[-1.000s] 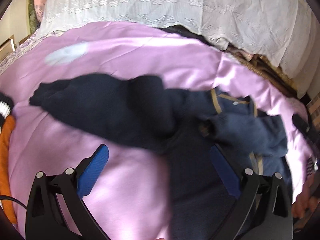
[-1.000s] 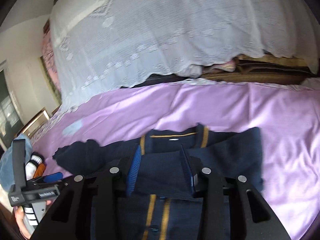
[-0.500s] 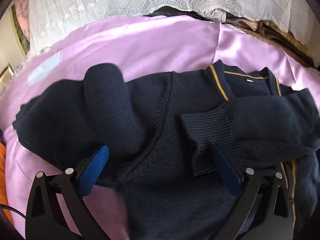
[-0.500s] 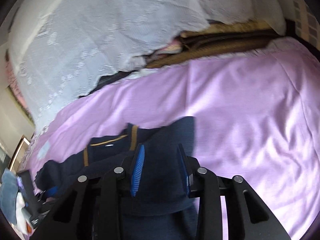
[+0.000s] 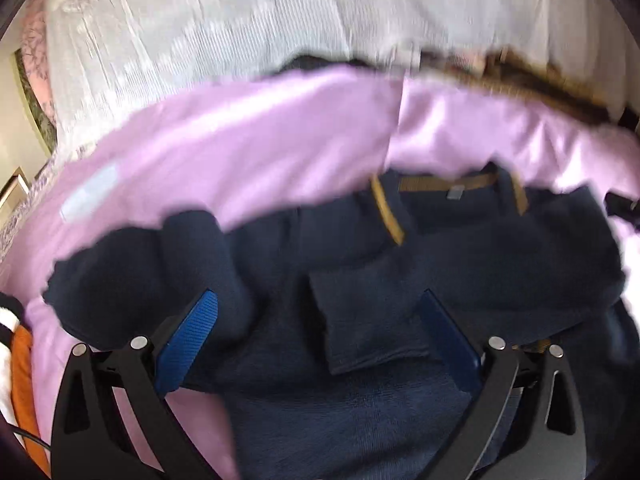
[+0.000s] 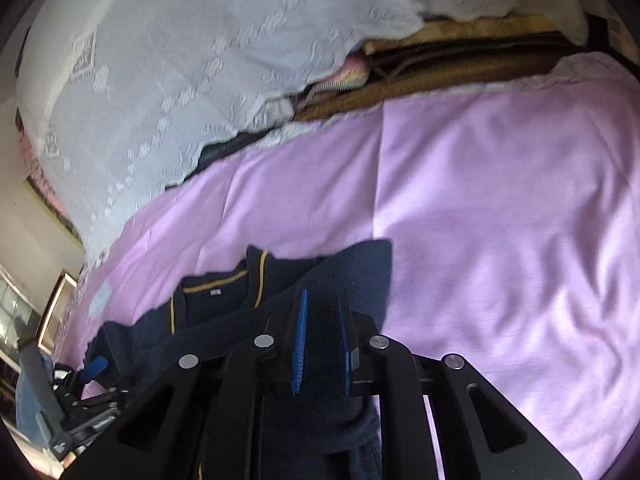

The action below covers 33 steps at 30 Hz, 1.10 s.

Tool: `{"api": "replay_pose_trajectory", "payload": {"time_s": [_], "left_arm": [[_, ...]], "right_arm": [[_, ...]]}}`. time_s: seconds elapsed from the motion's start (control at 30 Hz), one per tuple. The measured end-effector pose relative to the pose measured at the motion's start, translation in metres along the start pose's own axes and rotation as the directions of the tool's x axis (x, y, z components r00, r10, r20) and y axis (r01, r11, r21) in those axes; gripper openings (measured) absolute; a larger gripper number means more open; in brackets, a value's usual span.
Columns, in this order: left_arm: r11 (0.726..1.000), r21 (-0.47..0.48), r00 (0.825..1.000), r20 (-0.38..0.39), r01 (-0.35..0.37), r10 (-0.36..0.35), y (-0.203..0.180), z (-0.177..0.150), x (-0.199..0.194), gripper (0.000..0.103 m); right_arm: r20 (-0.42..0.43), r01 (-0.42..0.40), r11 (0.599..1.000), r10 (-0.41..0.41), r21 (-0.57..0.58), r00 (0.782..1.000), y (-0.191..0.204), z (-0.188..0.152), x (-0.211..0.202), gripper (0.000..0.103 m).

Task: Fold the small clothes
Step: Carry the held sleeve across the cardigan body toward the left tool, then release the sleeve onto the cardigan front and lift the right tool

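**Navy cardigan on pink sheet, two hand-held grippers**

Item 1. Right gripper [image 6: 323, 344]. It was seen from its own camera with the blue pads drawn close together and the jaws closing. A fold of dark navy knit was found between the pads, and the pads were pressed against it on both sides. The pinched cloth belonged to the right-hand part of the cardigan [image 6: 224, 312], near its outer edge beside the bare sheet.

Item 2. Left gripper [image 5: 320, 332]. It was seen spread wide, with one blue pad at the left and the other at the right. Nothing was pinched. The pads were held over the cardigan [image 5: 460, 248], and whether their tips touched the knit could not be told, the picture being blurred. A ribbed cuff [image 5: 360, 312] of a sleeve was laid across the chest between the two pads.

Item 3. Cardigan. It was spread front-up on the pink sheet [image 6: 500, 220], with the neck directed toward the white lace cover [image 6: 200, 60] at the far side. Yellow trim [image 5: 386, 216] was noted along the neck and front opening, and a small label inside the collar. The other sleeve was bunched at the left.

Item 4. Surroundings. An orange cloth [image 5: 22, 380] was recorded at the lower left edge of the sheet.
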<state>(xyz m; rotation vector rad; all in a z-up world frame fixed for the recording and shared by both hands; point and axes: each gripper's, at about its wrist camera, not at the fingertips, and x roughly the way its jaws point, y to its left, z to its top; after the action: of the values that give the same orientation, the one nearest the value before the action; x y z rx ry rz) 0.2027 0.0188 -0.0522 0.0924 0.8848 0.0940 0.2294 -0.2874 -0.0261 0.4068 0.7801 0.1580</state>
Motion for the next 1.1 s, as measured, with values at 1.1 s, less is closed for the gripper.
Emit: {"api": "replay_pose_trajectory", "payload": {"time_s": [1.1], "left_arm": [[0.994, -0.065, 0.996, -0.005, 0.091, -0.091, 0.01, -0.012, 0.013, 0.099]], "right_arm": [[0.006, 0.117, 0.993, -0.117, -0.009, 0.993, -0.022, -0.065, -0.041, 0.002]]}}
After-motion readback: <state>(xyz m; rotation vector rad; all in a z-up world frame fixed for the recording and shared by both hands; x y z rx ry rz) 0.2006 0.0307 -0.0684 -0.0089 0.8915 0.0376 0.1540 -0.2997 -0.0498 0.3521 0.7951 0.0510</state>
